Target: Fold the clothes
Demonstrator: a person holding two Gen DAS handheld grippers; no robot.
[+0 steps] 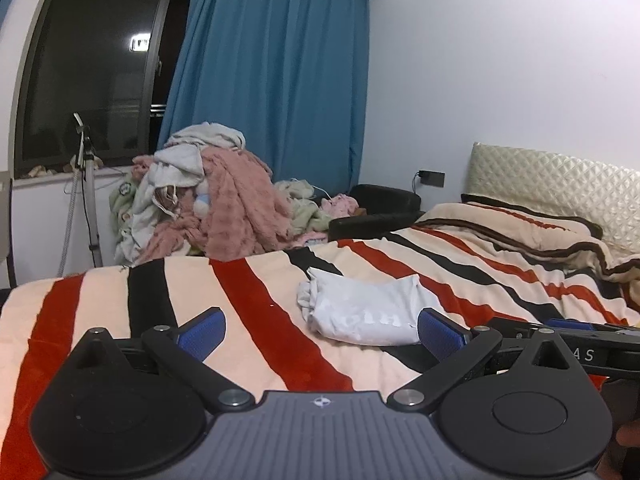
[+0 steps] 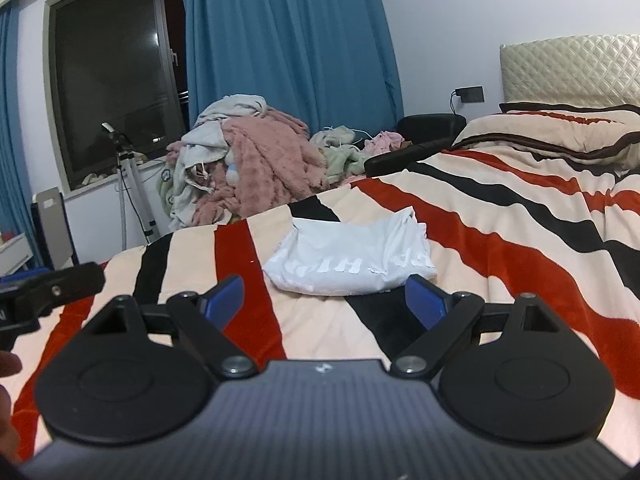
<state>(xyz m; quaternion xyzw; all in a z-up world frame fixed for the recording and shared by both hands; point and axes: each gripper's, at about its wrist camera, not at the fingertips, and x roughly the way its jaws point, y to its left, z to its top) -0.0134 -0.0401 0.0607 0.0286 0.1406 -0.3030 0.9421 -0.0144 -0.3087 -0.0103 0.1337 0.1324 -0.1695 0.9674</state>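
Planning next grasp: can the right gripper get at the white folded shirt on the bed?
Probably yes. The right gripper is open and empty, the white shirt lies just ahead on the striped blanket, nothing between.

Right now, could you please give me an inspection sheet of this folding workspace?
Surface: striped blanket covers the bed, lightly wrinkled.
Job's things: white garment lies folded on the blanket, print side up.
Clutter: clothes pile heaped beyond the bed.
Grippers: left gripper and right gripper both open, holding nothing, short of the garment.
Cables: charger cord at the wall socket.
Surroundings: blue curtain, dark window, tripod, quilted headboard.
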